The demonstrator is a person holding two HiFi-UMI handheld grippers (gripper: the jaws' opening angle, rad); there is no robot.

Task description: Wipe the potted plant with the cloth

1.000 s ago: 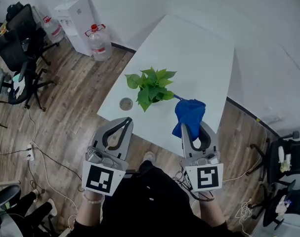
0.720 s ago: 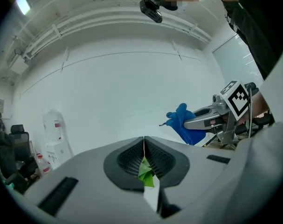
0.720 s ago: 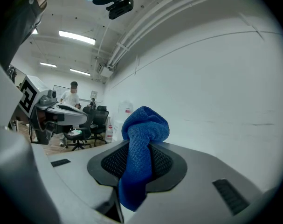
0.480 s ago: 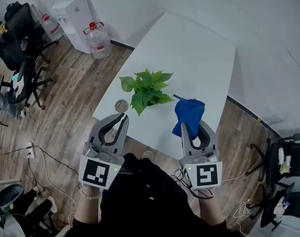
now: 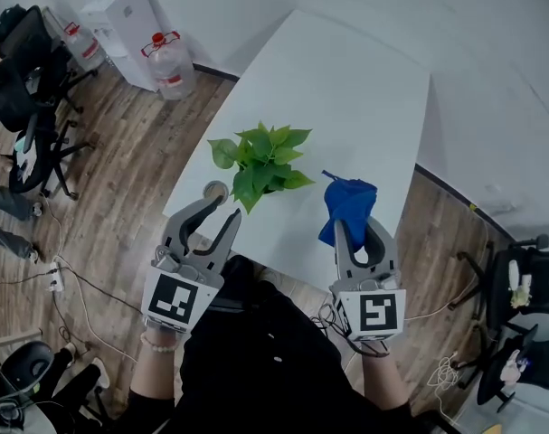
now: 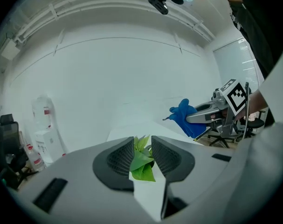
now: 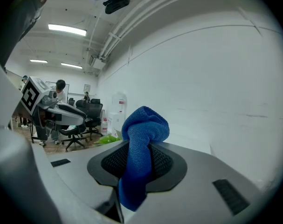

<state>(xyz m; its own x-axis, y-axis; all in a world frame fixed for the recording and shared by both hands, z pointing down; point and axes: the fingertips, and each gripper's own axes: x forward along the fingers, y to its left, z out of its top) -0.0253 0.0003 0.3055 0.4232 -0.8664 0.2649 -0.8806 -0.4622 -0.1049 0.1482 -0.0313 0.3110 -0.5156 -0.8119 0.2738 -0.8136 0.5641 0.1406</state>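
Note:
A small potted plant [image 5: 260, 156] with green leaves stands near the white table's [image 5: 346, 80] near-left corner; the leaves hide its pot. My left gripper [image 5: 227, 210] hovers just short of the plant, by the table edge. Its jaws have just been opening and stand open with nothing between them. In the left gripper view [image 6: 142, 155] the plant's leaves [image 6: 143, 166] show beyond the gap. My right gripper [image 5: 355, 227] is shut on a bunched blue cloth [image 5: 348, 202], held to the right of the plant. The cloth [image 7: 143, 129] sticks up out of the right gripper [image 7: 137, 160].
A small grey round thing [image 5: 217, 189] lies on the table left of the plant. Water bottles [image 5: 168, 61] and a white dispenser [image 5: 111, 12] stand on the wooden floor at the back left. Office chairs [image 5: 21, 107] stand far left and another chair [image 5: 518, 287] at right.
The left gripper's jaws, shut a second ago, now stand parted. Both grippers have sunk a little toward the table's near edge, and the plant appears higher in the view. The cloth stays held.

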